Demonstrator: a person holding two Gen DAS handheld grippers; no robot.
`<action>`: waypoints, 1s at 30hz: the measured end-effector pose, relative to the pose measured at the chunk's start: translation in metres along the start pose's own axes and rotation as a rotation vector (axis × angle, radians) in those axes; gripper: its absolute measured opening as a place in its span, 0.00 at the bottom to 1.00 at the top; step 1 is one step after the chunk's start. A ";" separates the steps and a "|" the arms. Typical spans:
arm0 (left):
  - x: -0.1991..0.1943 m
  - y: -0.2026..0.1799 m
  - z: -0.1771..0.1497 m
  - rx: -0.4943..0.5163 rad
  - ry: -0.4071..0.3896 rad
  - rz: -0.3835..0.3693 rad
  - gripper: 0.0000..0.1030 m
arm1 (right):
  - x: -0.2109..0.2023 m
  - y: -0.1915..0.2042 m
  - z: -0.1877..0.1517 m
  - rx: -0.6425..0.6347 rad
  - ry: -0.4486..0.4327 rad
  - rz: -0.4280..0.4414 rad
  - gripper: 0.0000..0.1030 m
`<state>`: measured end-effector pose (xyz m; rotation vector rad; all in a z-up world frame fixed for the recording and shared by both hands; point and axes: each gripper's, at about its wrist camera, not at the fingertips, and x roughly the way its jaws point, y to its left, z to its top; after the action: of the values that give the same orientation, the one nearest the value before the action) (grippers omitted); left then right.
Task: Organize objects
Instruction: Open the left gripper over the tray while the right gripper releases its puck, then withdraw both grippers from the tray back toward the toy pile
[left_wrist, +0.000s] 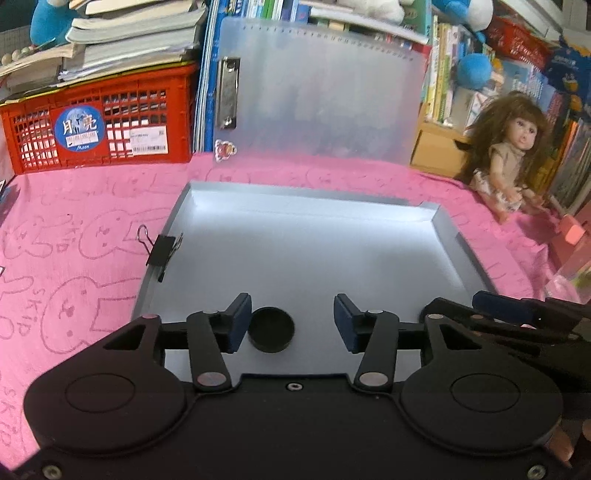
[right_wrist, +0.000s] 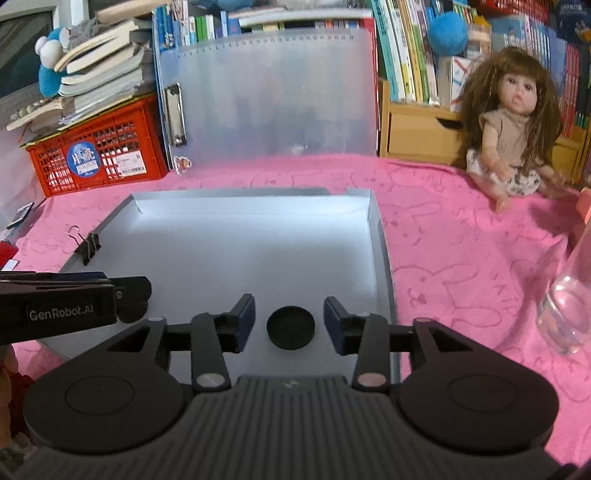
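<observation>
Pink cloth (left_wrist: 92, 206), grey tray (left_wrist: 450, 240), bookshelves (right_wrist: 413, 55) behind, both tools spread, empty.

A shallow tray (right_wrist: 376, 236) lies on the table (right_wrist: 461, 266). A round cap (right_wrist: 290, 328) lies in the tray near its front edge. A binder clip (right_wrist: 85, 243) sits on the tray's left wall. Behind the tray stands a folder (right_wrist: 269, 99), with a crate (right_wrist: 99, 155) to its left and a doll (right_wrist: 513, 129) to its right. A bottle (right_wrist: 567, 306) stands right of the tray.
</observation>
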<state>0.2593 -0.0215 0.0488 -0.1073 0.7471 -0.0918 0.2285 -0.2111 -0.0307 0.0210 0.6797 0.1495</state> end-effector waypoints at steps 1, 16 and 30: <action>-0.004 -0.001 0.000 0.000 -0.006 -0.006 0.49 | -0.003 0.000 0.000 -0.002 -0.008 0.002 0.63; -0.062 -0.011 -0.011 0.070 -0.103 -0.071 0.70 | -0.058 -0.011 -0.008 0.039 -0.111 0.087 0.75; -0.113 -0.007 -0.045 0.116 -0.160 -0.124 0.73 | -0.105 -0.010 -0.034 0.016 -0.190 0.120 0.82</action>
<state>0.1456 -0.0177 0.0928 -0.0496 0.5733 -0.2417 0.1278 -0.2369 0.0076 0.0908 0.4900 0.2541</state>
